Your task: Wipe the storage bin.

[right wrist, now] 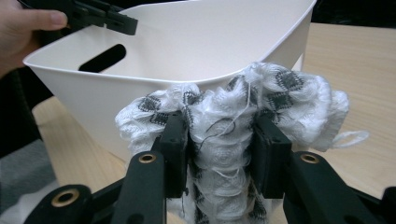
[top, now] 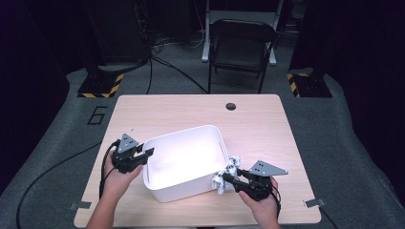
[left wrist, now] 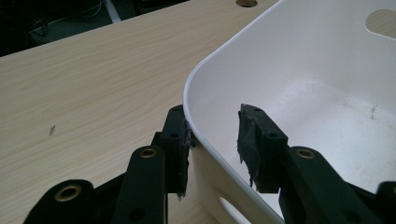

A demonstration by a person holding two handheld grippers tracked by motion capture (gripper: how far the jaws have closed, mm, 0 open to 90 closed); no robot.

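– What's in your right tongs (top: 228, 177)?
– A white cloth (top: 226, 172) with grey marks, pinched between my jaws, just outside the bin (top: 184, 162) at its near right corner.
– And your left tongs (top: 148, 153)?
– Spread astride the bin's left rim; one pad touches the outside wall, the other stands clear inside

bin (top: 165, 183) mid-table (top: 267, 124), cloth (top: 224, 175) at its right

Table (top: 200, 107) brightly lit from above, surroundings near black (upper corners lost); white bin (top: 184, 162) glares; gripper views soft at bottom edge.
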